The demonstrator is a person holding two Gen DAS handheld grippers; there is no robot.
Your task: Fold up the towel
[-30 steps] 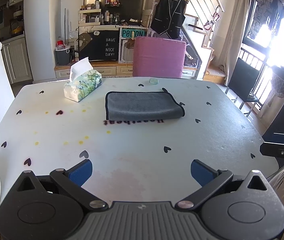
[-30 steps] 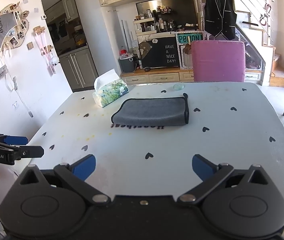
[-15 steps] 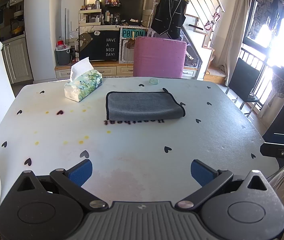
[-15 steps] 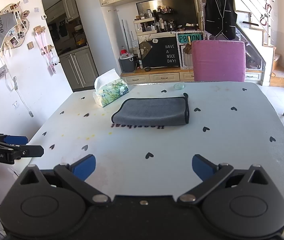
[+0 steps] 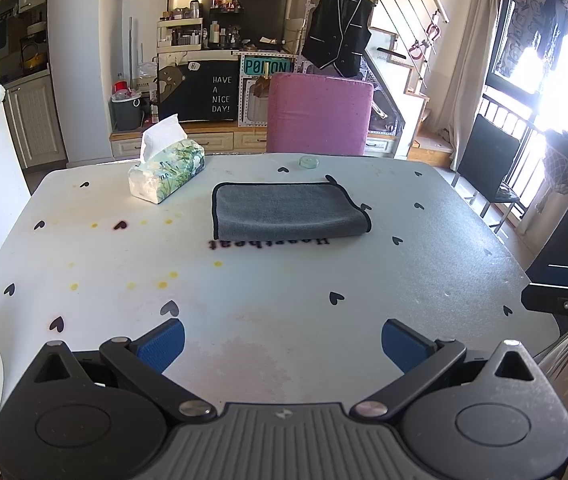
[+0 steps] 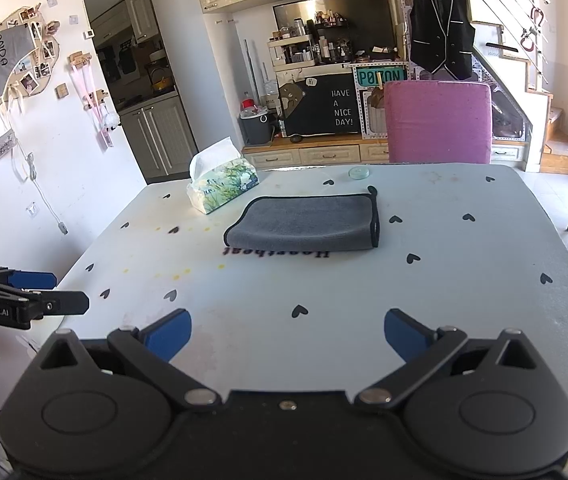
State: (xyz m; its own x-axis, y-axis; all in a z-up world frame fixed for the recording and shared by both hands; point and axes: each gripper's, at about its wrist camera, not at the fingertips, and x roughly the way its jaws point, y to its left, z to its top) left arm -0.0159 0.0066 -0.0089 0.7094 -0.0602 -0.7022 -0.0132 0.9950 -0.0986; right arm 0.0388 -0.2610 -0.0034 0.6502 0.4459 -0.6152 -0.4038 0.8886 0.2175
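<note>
A grey towel with black trim (image 5: 288,212) lies folded flat on the far middle of the white table (image 5: 243,292); it also shows in the right wrist view (image 6: 308,222). My left gripper (image 5: 282,344) is open and empty over the table's near edge, well short of the towel. My right gripper (image 6: 287,334) is open and empty, also at the near edge. The left gripper shows from the side in the right wrist view (image 6: 23,292), and the right gripper shows at the right edge of the left wrist view (image 5: 564,296).
A tissue box (image 5: 165,170) stands left of the towel. A small glass coaster (image 5: 308,162) lies behind the towel. A pink chair (image 5: 318,114) stands at the table's far side. A black chair (image 5: 488,168) is to the right.
</note>
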